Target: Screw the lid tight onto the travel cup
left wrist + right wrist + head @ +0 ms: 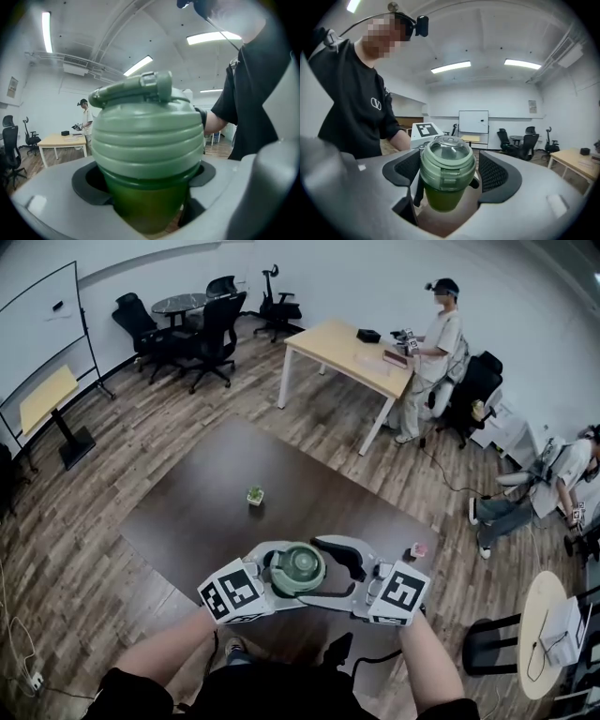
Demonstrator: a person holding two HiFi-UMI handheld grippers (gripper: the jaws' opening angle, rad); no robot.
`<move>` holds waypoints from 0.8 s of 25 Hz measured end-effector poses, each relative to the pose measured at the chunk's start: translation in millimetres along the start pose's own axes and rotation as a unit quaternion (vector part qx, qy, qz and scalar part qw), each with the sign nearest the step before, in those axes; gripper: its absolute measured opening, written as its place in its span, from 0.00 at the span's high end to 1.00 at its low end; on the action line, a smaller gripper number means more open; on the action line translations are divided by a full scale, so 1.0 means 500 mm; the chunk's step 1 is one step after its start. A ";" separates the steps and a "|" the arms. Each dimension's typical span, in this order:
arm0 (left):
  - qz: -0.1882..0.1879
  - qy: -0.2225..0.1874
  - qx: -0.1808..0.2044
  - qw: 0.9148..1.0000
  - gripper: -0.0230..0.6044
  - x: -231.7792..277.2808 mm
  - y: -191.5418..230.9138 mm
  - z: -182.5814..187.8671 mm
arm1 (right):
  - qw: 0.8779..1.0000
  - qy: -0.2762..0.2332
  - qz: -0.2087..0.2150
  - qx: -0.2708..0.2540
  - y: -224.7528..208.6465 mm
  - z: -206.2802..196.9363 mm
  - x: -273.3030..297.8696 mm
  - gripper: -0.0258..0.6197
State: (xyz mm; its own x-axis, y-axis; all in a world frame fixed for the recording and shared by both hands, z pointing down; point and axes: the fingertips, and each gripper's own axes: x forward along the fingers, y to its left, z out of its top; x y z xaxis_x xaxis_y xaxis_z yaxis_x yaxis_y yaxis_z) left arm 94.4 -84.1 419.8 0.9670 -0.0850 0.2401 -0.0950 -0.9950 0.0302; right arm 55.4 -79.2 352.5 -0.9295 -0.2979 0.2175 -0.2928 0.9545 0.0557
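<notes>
Travel cup point(298, 570) stands upright, left gripper point(145, 194) clasping its body, right gripper point(449, 171) its lid point(143, 136).

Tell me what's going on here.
A person holds a gripper in each hand above a dark table. The left gripper clamps the body of a green cup. Its lid is already on, and the right gripper has its jaws on either side of the lid; whether they press on it is unclear. Tightening looks about to start or under way.

One lidded cup point(300, 568), two grippers point(279, 575) point(328, 570), perhaps two trinkets point(255, 495) point(419, 549)
</notes>
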 end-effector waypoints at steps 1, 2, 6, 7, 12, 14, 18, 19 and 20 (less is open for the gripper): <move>0.001 0.003 0.005 1.000 0.30 0.001 -0.003 0.001 | 1.000 0.000 0.011 -0.005 0.006 0.001 0.002 0.34; 0.007 0.005 0.006 1.000 0.30 0.001 -0.001 0.001 | 1.000 -0.002 0.009 -0.006 0.007 0.003 0.005 0.34; 0.056 0.014 -0.002 0.998 0.30 -0.003 0.035 -0.005 | 0.991 -0.013 -0.126 0.047 -0.019 0.003 0.019 0.35; 0.066 0.017 -0.006 0.998 0.30 -0.003 0.041 -0.011 | 0.981 -0.010 -0.179 0.068 -0.025 -0.002 0.023 0.35; 0.072 0.013 -0.019 0.997 0.30 -0.002 0.039 -0.025 | 0.934 0.015 -0.339 0.114 -0.024 -0.018 0.032 0.35; 0.070 0.010 -0.021 0.997 0.30 0.000 0.035 -0.021 | 0.942 0.010 -0.318 0.107 -0.017 -0.015 0.027 0.35; 0.055 0.004 -0.029 0.998 0.30 -0.011 0.034 -0.010 | 0.978 -0.024 -0.197 0.070 0.003 0.020 0.002 0.34; 0.047 0.002 -0.029 0.998 0.30 -0.017 0.032 -0.005 | 0.986 -0.026 -0.158 0.050 0.006 0.028 -0.003 0.34; 0.036 0.000 -0.028 0.999 0.30 -0.022 0.028 -0.001 | 0.992 -0.023 -0.119 0.033 0.009 0.031 -0.007 0.34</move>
State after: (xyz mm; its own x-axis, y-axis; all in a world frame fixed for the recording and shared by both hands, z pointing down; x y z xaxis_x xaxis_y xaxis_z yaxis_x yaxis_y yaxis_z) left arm 82.4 -96.9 418.1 0.9570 -0.1571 0.2441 -0.1783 -0.9817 0.0673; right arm 53.8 -74.2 337.0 -0.8413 -0.5161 0.1610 -0.5176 0.8549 0.0357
